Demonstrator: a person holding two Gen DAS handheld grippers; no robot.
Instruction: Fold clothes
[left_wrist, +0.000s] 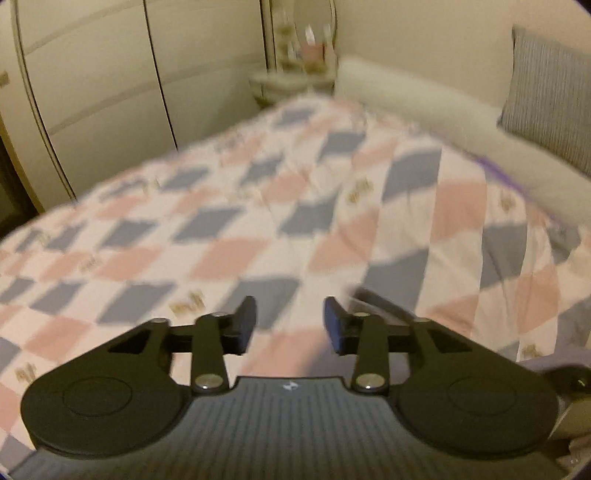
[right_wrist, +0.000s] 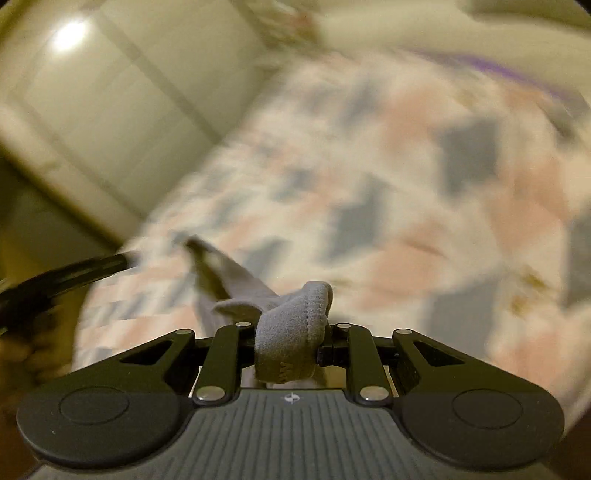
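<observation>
Bed (left_wrist: 55, 206) under a checked quilt (left_wrist: 258, 229)

The quilt, in pink, grey-blue and white diamonds, covers the bed from edge to edge. A long pale bolster (left_wrist: 443, 114) lies along its far side, and a striped grey pillow (left_wrist: 546, 99) stands up behind the bolster.

**I'm working in a home bedroom**

A bed (left_wrist: 258, 221) with a pink, blue and white diamond quilt fills my view. Pale wardrobe doors (left_wrist: 110, 92) stand beside it, a striped pillow (left_wrist: 550, 110) leans at its head.
</observation>
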